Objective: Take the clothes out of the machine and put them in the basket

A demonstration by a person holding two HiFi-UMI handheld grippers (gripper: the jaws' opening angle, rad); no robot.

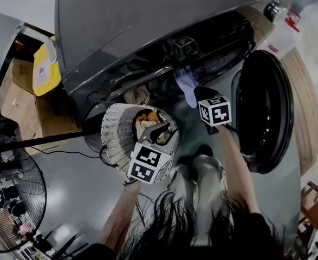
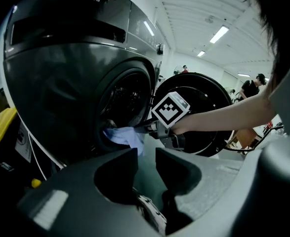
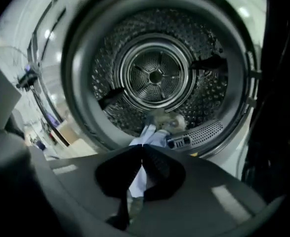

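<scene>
Jaws on right gripper (image 3: 141, 149) clamped on pale blue garment (image 3: 149, 136) at drum (image 3: 154, 73) lip, 6 o'clock, so it can be dragged out. Left gripper (image 2: 145, 154) jaws apart, empty, hovering by basket (image 1: 112, 129) at 8 o'clock from the opening.

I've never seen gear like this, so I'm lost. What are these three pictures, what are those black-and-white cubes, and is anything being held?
A person holds a two-jaw gripper in each hand; the patterned cubes are parts of them. The head view looks down at a front-loading washing machine with its door open and a white laundry basket with clothes in it. The other two views ride on the grippers. The right gripper is shut on a light blue garment at the mouth of the drum. The left gripper is open, holding nothing.
</scene>
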